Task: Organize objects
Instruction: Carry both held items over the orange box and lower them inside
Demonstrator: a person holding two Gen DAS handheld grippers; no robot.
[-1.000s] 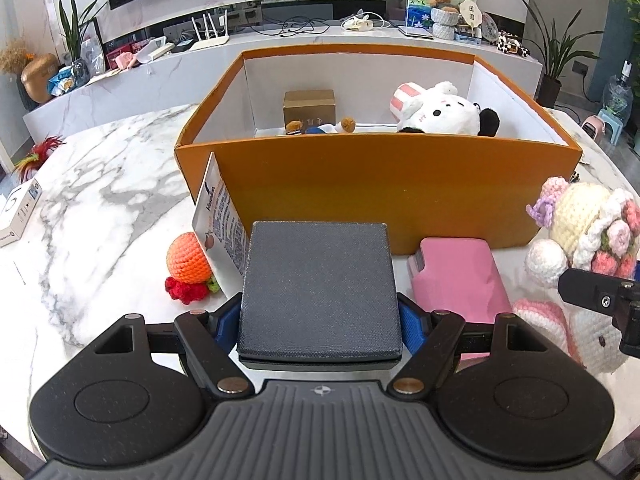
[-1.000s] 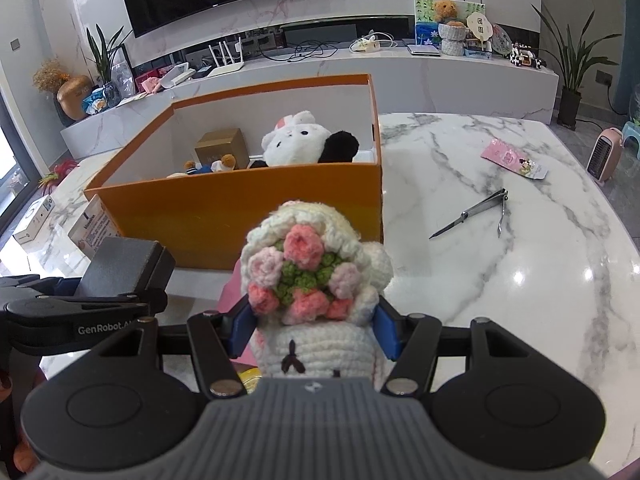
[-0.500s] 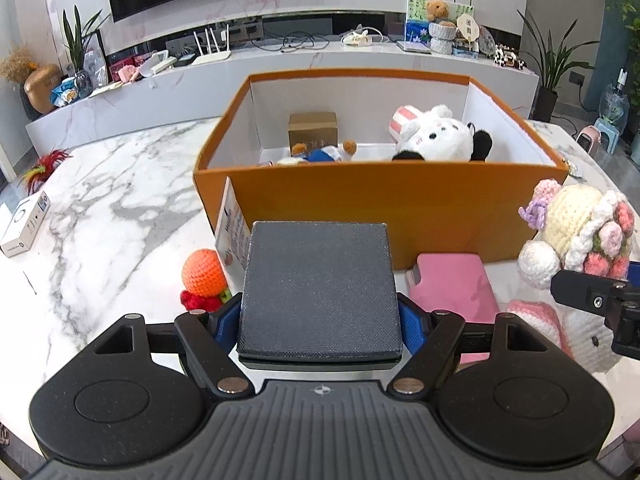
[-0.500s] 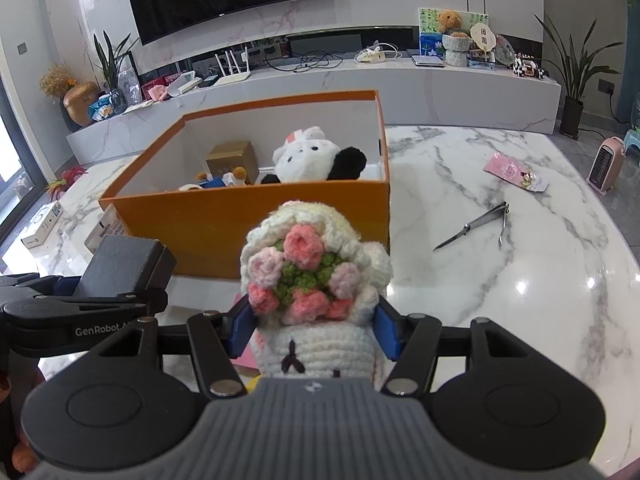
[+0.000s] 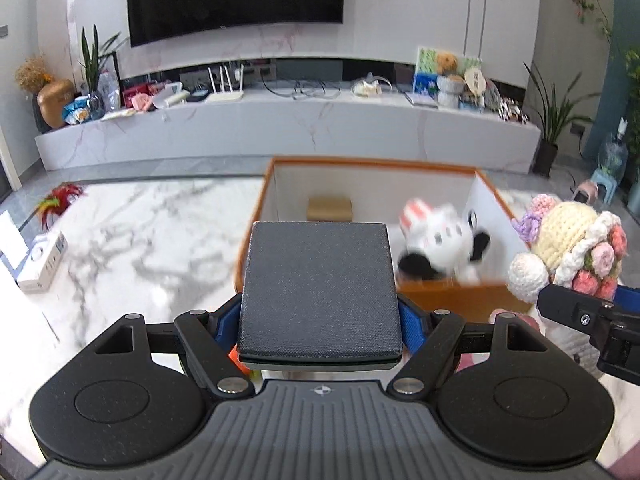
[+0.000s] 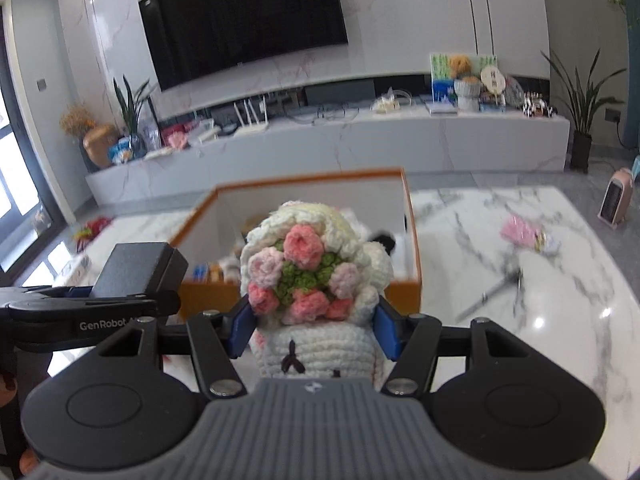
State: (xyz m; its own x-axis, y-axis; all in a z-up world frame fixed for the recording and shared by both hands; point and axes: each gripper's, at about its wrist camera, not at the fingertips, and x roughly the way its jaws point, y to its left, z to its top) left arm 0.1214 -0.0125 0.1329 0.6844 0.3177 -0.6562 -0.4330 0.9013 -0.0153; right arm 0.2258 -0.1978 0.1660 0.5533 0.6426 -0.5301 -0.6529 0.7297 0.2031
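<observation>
My left gripper [image 5: 320, 320] is shut on a flat dark grey box [image 5: 319, 288], held above the marble table in front of the orange box [image 5: 448, 298]. My right gripper [image 6: 314, 330] is shut on a white crocheted doll with pink flowers [image 6: 308, 276]; the doll [image 5: 568, 248] also shows at the right of the left wrist view. Inside the orange box [image 6: 412, 240] lie a white and black plush [image 5: 436, 240] and a small brown carton [image 5: 330, 208]. The left gripper with the grey box [image 6: 136, 272] appears at the left of the right wrist view.
A white carton [image 5: 40, 260] and a red feathery thing [image 5: 60, 196] lie at the table's left. A pink packet [image 6: 528, 234] and a metal tool [image 6: 496, 288] lie on the marble right of the orange box. A long white cabinet [image 5: 280, 128] stands behind.
Both grippers have risen with their loads and tilted up; the orange box's inside now shows over its near wall. The orange ball and pink item below have dropped almost out of sight.
</observation>
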